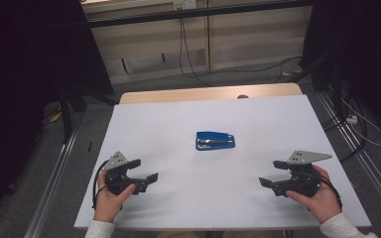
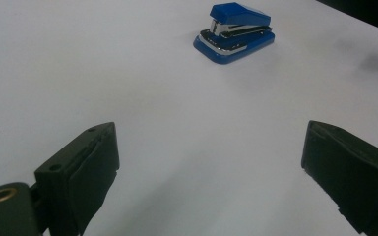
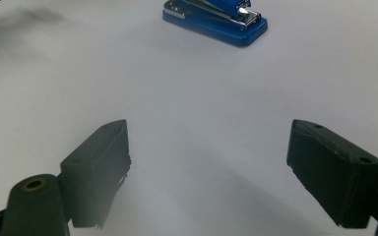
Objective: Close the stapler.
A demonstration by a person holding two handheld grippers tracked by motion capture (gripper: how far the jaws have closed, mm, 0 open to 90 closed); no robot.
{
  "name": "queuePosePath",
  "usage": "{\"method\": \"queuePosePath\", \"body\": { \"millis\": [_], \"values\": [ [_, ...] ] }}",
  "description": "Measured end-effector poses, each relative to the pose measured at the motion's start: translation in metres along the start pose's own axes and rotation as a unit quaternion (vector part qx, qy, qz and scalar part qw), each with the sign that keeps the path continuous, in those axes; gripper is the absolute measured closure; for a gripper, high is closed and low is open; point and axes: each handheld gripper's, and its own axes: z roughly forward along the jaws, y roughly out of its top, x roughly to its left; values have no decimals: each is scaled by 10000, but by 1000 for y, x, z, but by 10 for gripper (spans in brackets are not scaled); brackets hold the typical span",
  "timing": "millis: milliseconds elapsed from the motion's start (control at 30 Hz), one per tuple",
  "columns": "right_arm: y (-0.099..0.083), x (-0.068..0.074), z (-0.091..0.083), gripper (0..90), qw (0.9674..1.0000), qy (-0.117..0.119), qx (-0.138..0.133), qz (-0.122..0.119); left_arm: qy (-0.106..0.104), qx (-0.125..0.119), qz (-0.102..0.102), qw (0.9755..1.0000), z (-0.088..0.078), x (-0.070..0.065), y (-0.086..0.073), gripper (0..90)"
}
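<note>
Blue stapler (image 1: 215,140) lies mid-frame on the white table (image 1: 178,119); left gripper (image 1: 145,170) and right gripper (image 1: 272,172) (lower corners) are both released, empty.

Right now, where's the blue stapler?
The small blue metal stapler lies flat near the middle of the white table in the high view, ahead of and between the left tool and right tool, touching neither.

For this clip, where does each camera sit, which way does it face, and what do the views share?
High view: above the person's side, looking forward and down on the white table; both hands, left gripper, right gripper.
Left gripper view: rides the left gripper, looking along its open jaws towards the blue stapler.
Right gripper view: likewise, along its open jaws.
Shared: the stapler appears in all three.
</note>
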Motion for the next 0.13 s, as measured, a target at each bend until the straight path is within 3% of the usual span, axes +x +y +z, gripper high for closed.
{"method": "queuePosePath", "body": {
  "millis": [133],
  "values": [
    [-1,0,-3,162,10000,1,-8,8,-5,82,137,9999,-3,-1,-2,73]
  ]
}}
